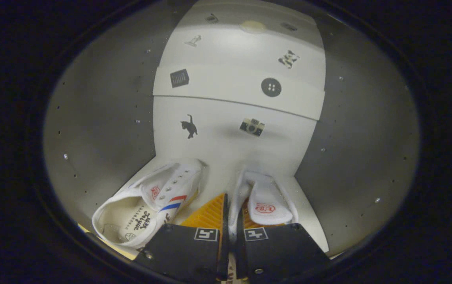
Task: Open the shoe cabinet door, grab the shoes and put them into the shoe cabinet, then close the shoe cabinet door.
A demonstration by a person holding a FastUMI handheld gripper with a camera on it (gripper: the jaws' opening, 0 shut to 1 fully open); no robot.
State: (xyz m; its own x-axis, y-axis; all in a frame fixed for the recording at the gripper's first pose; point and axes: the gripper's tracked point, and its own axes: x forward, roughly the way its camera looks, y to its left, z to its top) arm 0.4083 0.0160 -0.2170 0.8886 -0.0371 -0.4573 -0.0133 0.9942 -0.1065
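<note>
Door's open, left shoe (pixel 147 205) already inside the cabinet (pixel 103 118). Tool (pixel 231 213) nearly closed, pinching the right shoe's (pixel 267 203) wall at 6 o'clock. Left: release, close up.

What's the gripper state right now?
Gripper: shut on the right shoe's side wall, inside the cabinet; left shoe lies free beside it.

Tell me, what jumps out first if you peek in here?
Two white shoes inside the shoe cabinet: the left shoe lies beside the gripper, and the right shoe has its side wall pinched between the jaws. Beyond them, the back wall's little stickers catch the eye, a black cat and a camera.
</note>
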